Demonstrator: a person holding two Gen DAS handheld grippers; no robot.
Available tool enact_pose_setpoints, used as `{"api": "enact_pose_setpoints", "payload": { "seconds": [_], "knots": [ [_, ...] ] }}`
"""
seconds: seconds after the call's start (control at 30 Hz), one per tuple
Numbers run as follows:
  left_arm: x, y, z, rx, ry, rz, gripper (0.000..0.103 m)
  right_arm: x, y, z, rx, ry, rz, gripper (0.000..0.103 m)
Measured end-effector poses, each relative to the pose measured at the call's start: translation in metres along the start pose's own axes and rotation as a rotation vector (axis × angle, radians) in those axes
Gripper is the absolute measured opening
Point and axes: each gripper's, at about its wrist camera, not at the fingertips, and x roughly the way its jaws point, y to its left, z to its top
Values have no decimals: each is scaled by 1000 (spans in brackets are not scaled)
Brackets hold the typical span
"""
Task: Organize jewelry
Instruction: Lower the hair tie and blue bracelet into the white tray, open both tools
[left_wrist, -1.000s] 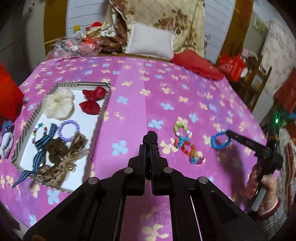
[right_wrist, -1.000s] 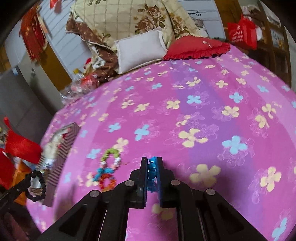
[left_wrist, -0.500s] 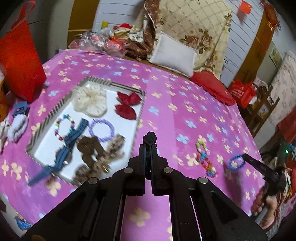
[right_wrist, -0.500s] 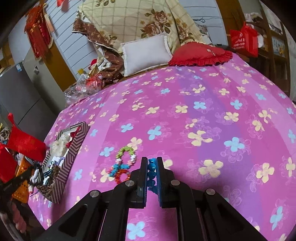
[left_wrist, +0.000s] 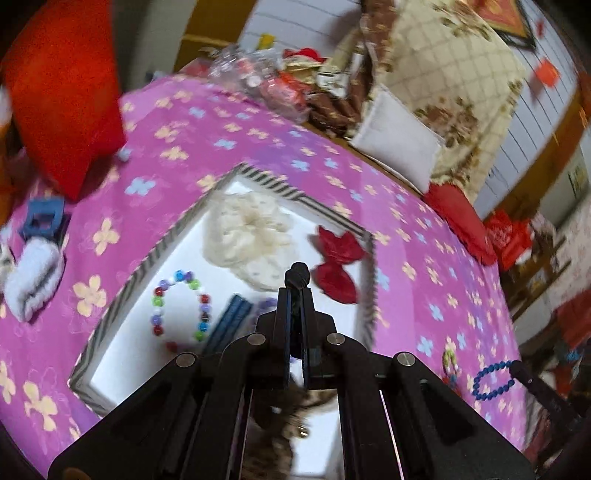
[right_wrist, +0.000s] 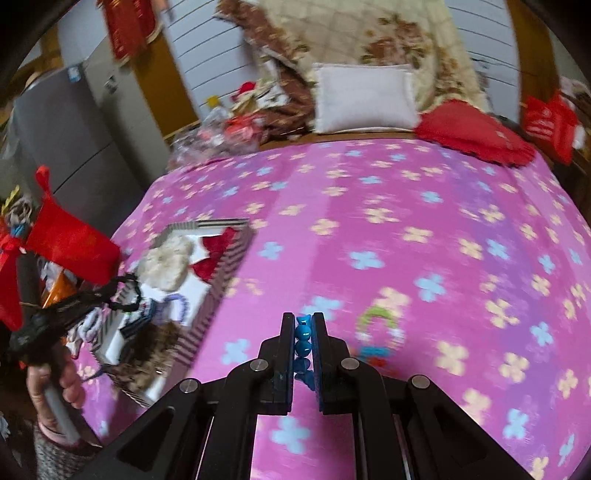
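My left gripper (left_wrist: 295, 291) is shut on a black bracelet (left_wrist: 297, 275) and hangs over the striped-rim tray (left_wrist: 140, 273). In the tray lie a cream scrunchie (left_wrist: 247, 236), a red bow (left_wrist: 338, 266), a multicolour bead bracelet (left_wrist: 181, 310), a blue ribbon (left_wrist: 229, 325) and a leopard scrunchie (left_wrist: 288, 432), which my fingers partly hide. My right gripper (right_wrist: 303, 317) is shut on a blue bead bracelet (right_wrist: 303, 334) above the pink bedspread, right of the tray (right_wrist: 221, 266). The right wrist view shows the left gripper (right_wrist: 110, 295) with the black bracelet (right_wrist: 127, 291) dangling.
Several coloured bead bracelets (right_wrist: 380, 325) lie on the flowered bedspread (right_wrist: 406, 206) right of the tray. A red bag (left_wrist: 62, 103), a blue hair claw (left_wrist: 40, 218) and a white fluffy item (left_wrist: 31, 284) sit left of the tray. Pillows (right_wrist: 364, 98) and a red cushion (right_wrist: 472, 129) line the far side.
Both grippers swept left towards the tray. The left one, holding the black bracelet, went from the bedspread to over the tray. The right one rose with the blue bracelet and passed the loose bracelets.
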Motion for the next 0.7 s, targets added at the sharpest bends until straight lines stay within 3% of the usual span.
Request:
{"api": "enact_pose_setpoints", "payload": {
  "seconds": [0.1,0.2,0.3,0.43,0.53,0.7],
  "knots": [
    [9,13,6,-28,41,-31,3,22,40,14,-42,21,27,8],
    [17,20,15,-33,31,-12,3,49,81,28,-77,51,60,8],
    [25,33,25,-79,41,-40,3,79,121,39,-114,84,79,8],
    [37,50,34,-119,42,4,3,124,159,53,-141,124,83,8],
    [51,63,36,-158,81,11,3,156,173,59,-148,154,70,8],
    [65,73,32,-197,129,87,3,202,163,60,-133,222,7,8]
  ]
}}
